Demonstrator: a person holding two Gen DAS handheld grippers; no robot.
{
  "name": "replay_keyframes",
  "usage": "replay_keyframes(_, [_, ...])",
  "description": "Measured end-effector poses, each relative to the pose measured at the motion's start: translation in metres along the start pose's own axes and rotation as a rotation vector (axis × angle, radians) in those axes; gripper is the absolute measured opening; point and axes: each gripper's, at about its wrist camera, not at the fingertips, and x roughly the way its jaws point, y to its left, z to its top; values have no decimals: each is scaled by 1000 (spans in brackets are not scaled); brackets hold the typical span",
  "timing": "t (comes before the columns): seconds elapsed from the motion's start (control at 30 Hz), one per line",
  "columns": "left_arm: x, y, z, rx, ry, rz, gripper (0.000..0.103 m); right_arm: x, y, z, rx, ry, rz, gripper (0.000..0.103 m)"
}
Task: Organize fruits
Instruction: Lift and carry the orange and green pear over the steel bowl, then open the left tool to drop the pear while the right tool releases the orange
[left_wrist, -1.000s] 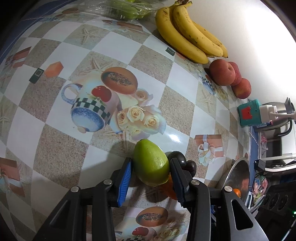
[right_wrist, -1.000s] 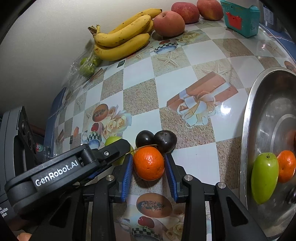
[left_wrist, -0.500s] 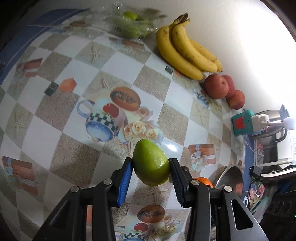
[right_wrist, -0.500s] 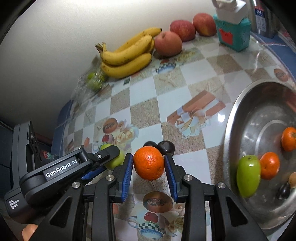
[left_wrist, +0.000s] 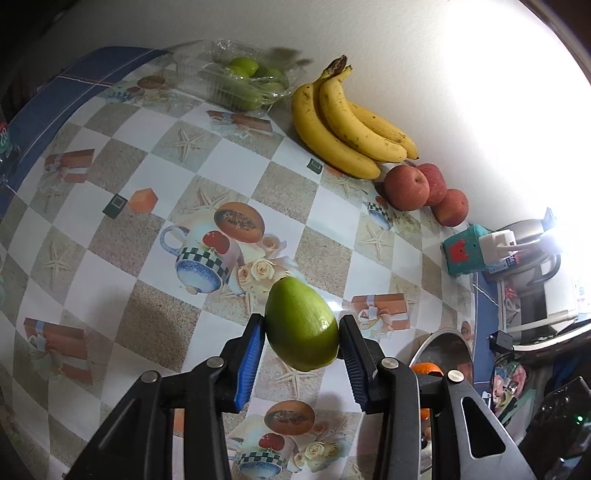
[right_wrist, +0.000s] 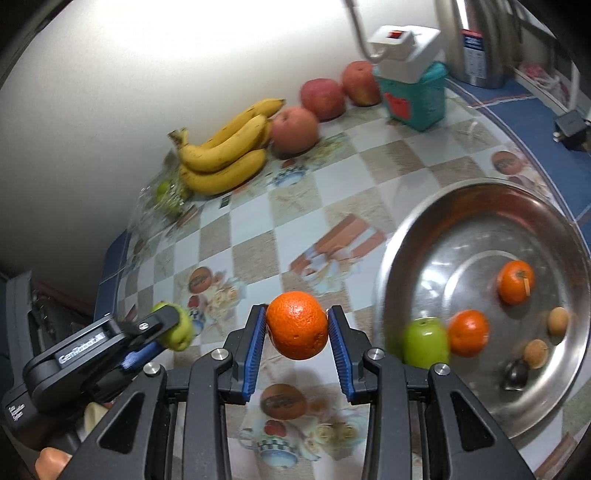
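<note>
Fingers of the left gripper (left_wrist: 302, 354) were clamped on a green fruit (left_wrist: 301, 325); the right gripper (right_wrist: 296, 343) was clamped on an orange (right_wrist: 297, 325) — both carried above the table (left_wrist: 110, 273). At 3 o'clock, the steel tray (right_wrist: 413, 236) held several fruits; bananas (right_wrist: 225, 155) and apples (right_wrist: 295, 129) at 12 o'clock remained unsorted.

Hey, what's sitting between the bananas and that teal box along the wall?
Three red apples sit in a row between the bananas and the teal box, in both wrist views; the nearest apple touches the bananas.
</note>
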Motion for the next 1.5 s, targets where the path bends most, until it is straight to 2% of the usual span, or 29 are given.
replay_keyframes(0.33, [5, -25, -11, 69, 23, -11, 44, -20, -48, 13, 109, -62, -89, 36])
replay_keyframes(0.6, [14, -57, -28, 157, 39, -22, 44, -39, -95, 24, 230, -98, -114, 36])
replay_keyframes(0.97, [38, -123, -69, 363, 48, -55, 44, -67, -153, 28, 374, -163, -173, 36])
replay_keyframes(1.1, [52, -144, -83, 432, 48, -69, 44, -73, -163, 28, 388, -180, -193, 36])
replay_keyframes(1.27, [71, -163, -98, 501, 57, -61, 44, -71, -174, 27, 403, -178, -222, 36])
replay_keyframes(1.5, [85, -170, -101, 526, 53, -42, 44, -56, -188, 23, 432, -129, -234, 36])
